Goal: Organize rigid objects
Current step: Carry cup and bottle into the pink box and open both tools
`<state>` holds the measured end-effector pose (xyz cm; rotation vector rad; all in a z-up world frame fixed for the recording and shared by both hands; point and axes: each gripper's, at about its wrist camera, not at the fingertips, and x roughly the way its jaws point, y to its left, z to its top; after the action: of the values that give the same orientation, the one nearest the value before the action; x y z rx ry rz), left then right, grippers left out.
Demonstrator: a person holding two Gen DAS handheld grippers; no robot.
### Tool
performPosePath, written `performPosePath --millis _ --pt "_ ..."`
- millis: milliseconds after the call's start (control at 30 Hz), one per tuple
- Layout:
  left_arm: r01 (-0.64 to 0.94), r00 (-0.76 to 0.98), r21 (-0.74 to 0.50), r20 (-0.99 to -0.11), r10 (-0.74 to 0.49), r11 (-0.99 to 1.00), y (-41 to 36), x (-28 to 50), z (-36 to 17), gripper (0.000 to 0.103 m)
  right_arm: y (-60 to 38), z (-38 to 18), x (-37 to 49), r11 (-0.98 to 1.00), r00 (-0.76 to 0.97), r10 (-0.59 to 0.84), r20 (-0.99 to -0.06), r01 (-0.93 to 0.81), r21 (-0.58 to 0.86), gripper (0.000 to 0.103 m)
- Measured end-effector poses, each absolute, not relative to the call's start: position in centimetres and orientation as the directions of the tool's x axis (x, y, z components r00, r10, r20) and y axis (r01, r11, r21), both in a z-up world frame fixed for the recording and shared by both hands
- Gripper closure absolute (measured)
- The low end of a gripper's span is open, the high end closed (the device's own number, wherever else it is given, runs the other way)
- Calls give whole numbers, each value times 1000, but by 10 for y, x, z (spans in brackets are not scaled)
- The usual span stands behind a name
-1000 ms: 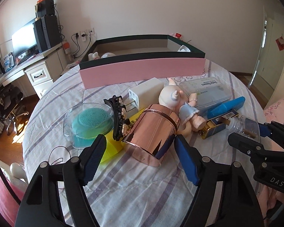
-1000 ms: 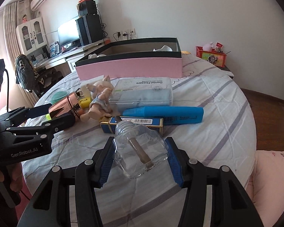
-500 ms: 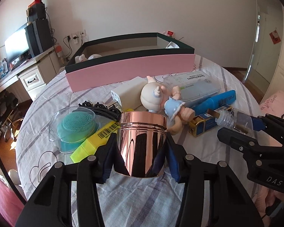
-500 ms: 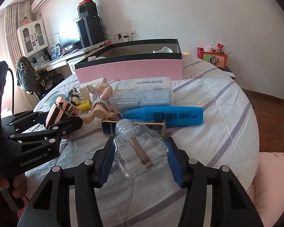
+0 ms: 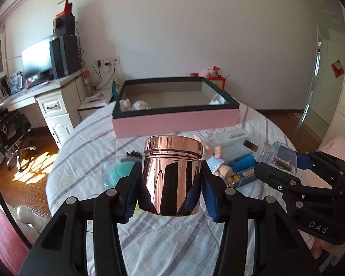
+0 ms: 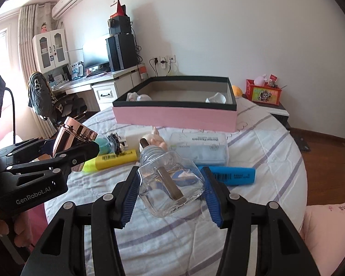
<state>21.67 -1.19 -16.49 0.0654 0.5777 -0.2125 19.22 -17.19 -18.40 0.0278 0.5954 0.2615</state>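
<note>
My left gripper (image 5: 170, 197) is shut on a shiny rose-gold jar (image 5: 171, 174) and holds it upright above the table; the jar also shows in the right wrist view (image 6: 74, 138). My right gripper (image 6: 171, 195) is shut on a clear glass bottle (image 6: 170, 181) with a brown wick, also lifted; it shows in the left wrist view (image 5: 276, 158). The pink box with a dark green rim (image 5: 174, 122) (image 6: 174, 117) stands open at the back of the table and holds a few white items.
On the striped tablecloth (image 6: 253, 142) lie a yellow highlighter (image 6: 113, 159), a blue highlighter (image 6: 232, 176), a dental flosser box (image 6: 200, 149), a doll (image 5: 216, 163), a teal brush in a clear case (image 5: 117, 172) and a black hair clip (image 6: 115, 140). A desk (image 5: 46, 101) stands at the left.
Both grippers have lifted with their loads. The left gripper closed on the rose-gold jar, stood it upright and raised it. The right gripper raised the glass bottle.
</note>
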Motion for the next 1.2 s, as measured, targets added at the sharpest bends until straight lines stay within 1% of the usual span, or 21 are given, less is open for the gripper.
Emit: performPosePath --millis 100,300,433,567,733,933,1067,1200 --pt "173 864 20 -483 -142 985 -5 207 -141 54 -162 -161 188 965 826 252 -504 -250 74 49" --pt "117 923 14 -370 -103 993 10 188 -101 54 -143 -116 177 958 873 271 -406 -284 28 49" --pt "95 945 13 -317 -86 995 18 174 -85 54 -135 -97 170 956 890 277 -363 -293 11 49" --pt "86 955 8 -285 -80 996 22 167 -76 54 -130 -85 165 956 900 275 -338 -295 -6 49" --pt "80 959 15 -275 -73 997 25 167 -72 54 -128 -79 168 954 902 276 -333 -298 -16 49" --pt "85 955 41 -289 -69 996 18 186 -74 54 -132 -80 183 954 900 273 -340 -298 -22 49" --pt "117 940 46 -328 -95 992 17 222 -76 54 -138 -82 210 954 893 270 -360 -299 -25 49" --pt "167 907 56 -400 -132 984 12 281 -82 54 -142 -82 252 954 883 262 -390 -297 -33 49"
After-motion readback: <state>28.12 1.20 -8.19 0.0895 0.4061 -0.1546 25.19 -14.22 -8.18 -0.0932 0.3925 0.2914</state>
